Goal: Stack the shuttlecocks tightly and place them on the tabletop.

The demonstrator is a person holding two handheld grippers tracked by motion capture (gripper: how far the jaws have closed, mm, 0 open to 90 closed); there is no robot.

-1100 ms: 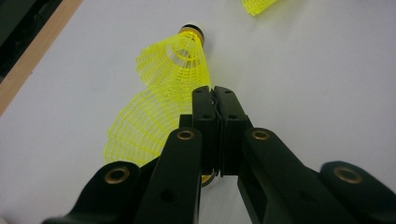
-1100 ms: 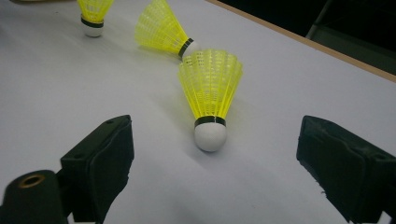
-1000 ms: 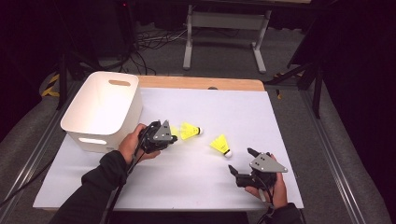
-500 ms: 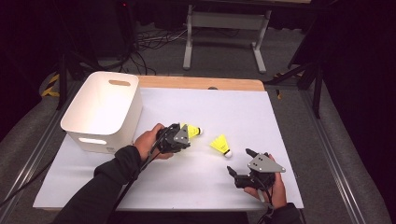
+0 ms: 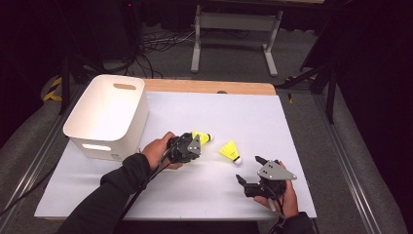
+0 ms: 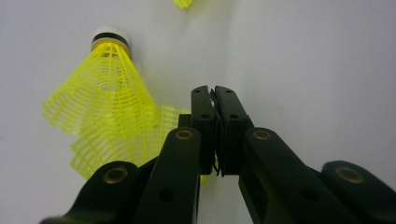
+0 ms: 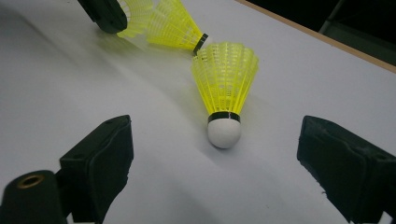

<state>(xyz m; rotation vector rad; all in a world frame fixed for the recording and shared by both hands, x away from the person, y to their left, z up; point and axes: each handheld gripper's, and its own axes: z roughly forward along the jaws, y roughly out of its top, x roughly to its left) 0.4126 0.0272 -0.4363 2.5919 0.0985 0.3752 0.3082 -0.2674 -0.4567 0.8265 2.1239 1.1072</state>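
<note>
While the high view places the left gripper [image 5: 195, 145] at the edge of a yellow plastic mesh shuttlecock with a white cork tip [image 5: 202, 137], the left gripper view gives the detail: its two black jaws are pressed together, pinching a fold of that shuttlecock's mesh skirt [image 6: 112, 116]. Skirt bulges out to the left of the jaws; cork tip points up and away from them. From above, the jaw contact itself is too small to resolve.

Right gripper [image 5: 251, 178] sits low on the white table sheet [image 5: 253, 117], jaws spread wide, nothing between the pads. Its own view shows a second yellow mesh shuttlecock [image 7: 224, 88] lying just ahead of the gap between the jaws, white cork tip nearest the jaws, skirt pointing away. High view shows this second shuttlecock [image 5: 230, 151] apart from the right gripper and near the left one.

Right gripper view also catches the pinched shuttlecock [image 7: 173, 23] farther off, beyond the second one. High view alone shows the white rectangular plastic bin [image 5: 108, 114], to the left of the left gripper.
</note>
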